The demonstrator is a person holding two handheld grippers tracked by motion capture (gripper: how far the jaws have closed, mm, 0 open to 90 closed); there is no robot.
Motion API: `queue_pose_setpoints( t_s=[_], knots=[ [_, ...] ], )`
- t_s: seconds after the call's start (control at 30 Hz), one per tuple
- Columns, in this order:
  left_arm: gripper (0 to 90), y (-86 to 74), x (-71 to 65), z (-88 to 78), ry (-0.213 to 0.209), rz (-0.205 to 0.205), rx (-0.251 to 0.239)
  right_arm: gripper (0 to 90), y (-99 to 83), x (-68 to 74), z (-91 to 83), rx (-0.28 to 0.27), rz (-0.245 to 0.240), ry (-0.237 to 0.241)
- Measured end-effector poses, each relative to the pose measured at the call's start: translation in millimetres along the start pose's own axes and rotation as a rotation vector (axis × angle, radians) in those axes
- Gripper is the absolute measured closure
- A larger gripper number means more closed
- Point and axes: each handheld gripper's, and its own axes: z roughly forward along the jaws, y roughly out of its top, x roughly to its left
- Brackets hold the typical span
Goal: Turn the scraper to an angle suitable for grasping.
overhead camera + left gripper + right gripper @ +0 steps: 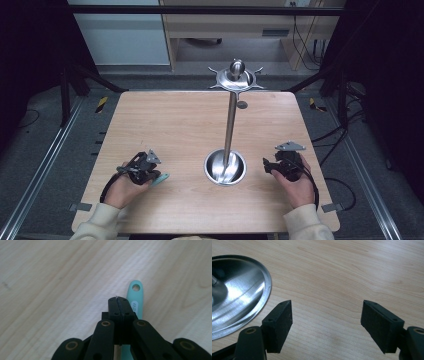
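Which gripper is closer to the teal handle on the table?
Left. The left gripper sits right over the teal handle, jaws together beside it. The right gripper rests beyond the steel stand, jaws apart over bare wood.

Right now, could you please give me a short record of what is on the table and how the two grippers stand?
table: light wood
stand: metal, upright pole, round dished base, hooks on top
utensil handle: teal, flat on table, beside left gripper
left gripper: fingers shut, nothing between
right gripper: fingers open, empty, near stand base
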Motion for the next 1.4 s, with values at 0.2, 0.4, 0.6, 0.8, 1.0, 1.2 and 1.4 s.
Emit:
queue_pose_setpoints(
  t_s=[0.2,0.4,0.6,0.8,1.0,1.2,1.4],
  knots=[
    [90.0,8.3,-13.2,-5.6,-0.007,0.062,0.012,25.3,0.2,-0.1,-0.1,-0.006,-0.001,0.000],
    [88.8,16.0,-16.0,-20.5,-0.001,0.063,-0.009,24.8,0.6,-0.7,0.2,-0.006,0.001,0.002],
    [83.0,22.3,-20.2,-28.0,0.005,0.064,0.023,24.1,0.4,-0.5,0.3,-0.002,-0.006,0.001],
    [74.0,26.4,-19.5,-21.4,-0.023,0.077,0.091,23.7,0.0,-0.9,0.2,-0.002,0.002,0.001],
    [71.5,30.3,-16.2,-18.2,-0.050,0.075,0.122,23.2,0.2,-0.4,1.5,0.004,-0.003,0.005],
    [69.7,33.7,-14.6,-14.5,-0.060,0.073,0.140,22.7,-0.5,-0.9,1.4,0.007,0.007,0.007],
    [66.5,33.6,-15.0,-11.1,-0.078,0.082,0.159,22.3,-0.5,0.0,2.6,0.017,0.004,0.014]
  ],
)
